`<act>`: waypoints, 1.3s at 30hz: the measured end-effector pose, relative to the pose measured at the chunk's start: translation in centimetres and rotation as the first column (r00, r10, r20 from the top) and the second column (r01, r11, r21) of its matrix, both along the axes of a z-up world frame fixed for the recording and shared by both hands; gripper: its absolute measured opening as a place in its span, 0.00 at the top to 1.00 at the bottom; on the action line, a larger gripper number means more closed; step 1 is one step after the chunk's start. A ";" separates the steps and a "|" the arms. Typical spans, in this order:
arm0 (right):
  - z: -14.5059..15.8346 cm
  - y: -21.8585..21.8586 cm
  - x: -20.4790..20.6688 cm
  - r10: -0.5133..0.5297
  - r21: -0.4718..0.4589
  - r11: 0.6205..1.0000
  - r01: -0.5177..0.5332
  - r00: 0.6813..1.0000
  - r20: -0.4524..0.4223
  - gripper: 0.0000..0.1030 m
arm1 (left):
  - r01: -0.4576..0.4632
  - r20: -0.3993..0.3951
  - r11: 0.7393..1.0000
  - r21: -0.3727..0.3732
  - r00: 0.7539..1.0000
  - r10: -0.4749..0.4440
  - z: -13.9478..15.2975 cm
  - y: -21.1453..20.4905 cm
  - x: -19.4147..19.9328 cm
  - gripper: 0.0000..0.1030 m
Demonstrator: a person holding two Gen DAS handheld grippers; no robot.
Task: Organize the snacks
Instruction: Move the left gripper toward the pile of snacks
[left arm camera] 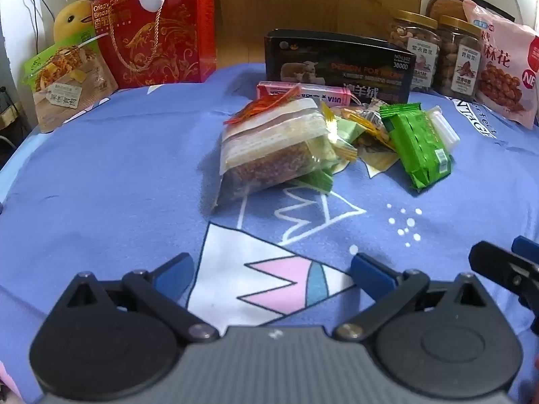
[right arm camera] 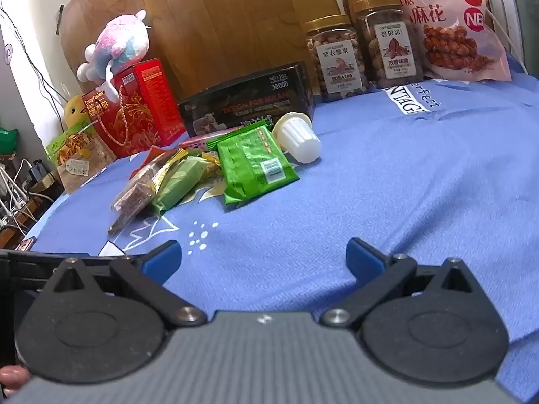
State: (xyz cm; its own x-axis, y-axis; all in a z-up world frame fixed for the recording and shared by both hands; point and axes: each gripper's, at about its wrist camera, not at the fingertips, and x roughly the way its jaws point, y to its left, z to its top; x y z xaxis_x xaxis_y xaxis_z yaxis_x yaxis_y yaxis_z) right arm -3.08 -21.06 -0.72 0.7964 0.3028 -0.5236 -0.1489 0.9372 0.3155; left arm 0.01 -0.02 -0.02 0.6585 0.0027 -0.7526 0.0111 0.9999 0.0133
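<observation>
A heap of snacks lies mid-table on the blue cloth. It holds a clear bag of brown grain bars, a green packet, a white ribbed jelly cup, a pink box and several small yellow and green wrappers. In the right wrist view the same green packet and clear bag lie left of centre. My left gripper stands open over the cloth, well short of the heap. My right gripper is open too, with only cloth between its blue fingers.
Along the back stand a red gift box, a snack pouch, a black box, two nut jars and a pink bag. A plush toy sits on the red box. Cables hang off the table's left edge.
</observation>
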 end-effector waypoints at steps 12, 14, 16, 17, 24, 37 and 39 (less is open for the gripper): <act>0.5 0.1 0.4 0.037 0.003 0.999 -0.037 0.999 0.015 0.20 | 0.120 0.163 0.983 -0.136 0.982 -0.097 0.0 4.0 -3.0 0.00; 0.9 0.3 0.9 0.062 0.006 0.998 -0.062 0.998 0.015 0.31 | 0.110 0.176 0.975 -0.192 0.981 -0.076 0.6 5.7 -3.1 0.04; 1.6 0.6 1.5 0.093 0.009 0.996 -0.093 0.996 0.019 0.46 | 0.097 0.206 0.979 -0.176 0.977 -0.060 1.4 6.9 -3.4 0.07; 2.0 0.9 2.0 0.116 0.012 0.993 -0.116 0.993 0.020 0.50 | 0.095 0.225 0.981 -0.168 0.973 -0.055 2.0 7.7 -3.3 0.08; 4.5 3.8 6.0 0.255 0.085 0.963 -0.256 0.967 0.021 0.65 | 0.105 0.222 0.946 -0.308 0.974 -0.036 4.3 12.1 0.3 0.23; 3.5 7.3 10.3 0.342 0.125 0.936 -0.330 0.936 -0.084 0.65 | 0.139 0.106 0.845 -0.516 0.990 -0.098 0.5 11.1 6.7 0.27; 3.0 7.5 10.6 0.362 0.163 0.926 -0.341 0.924 -0.122 0.70 | 0.145 0.094 0.821 -0.552 0.989 -0.112 -0.2 10.7 7.1 0.28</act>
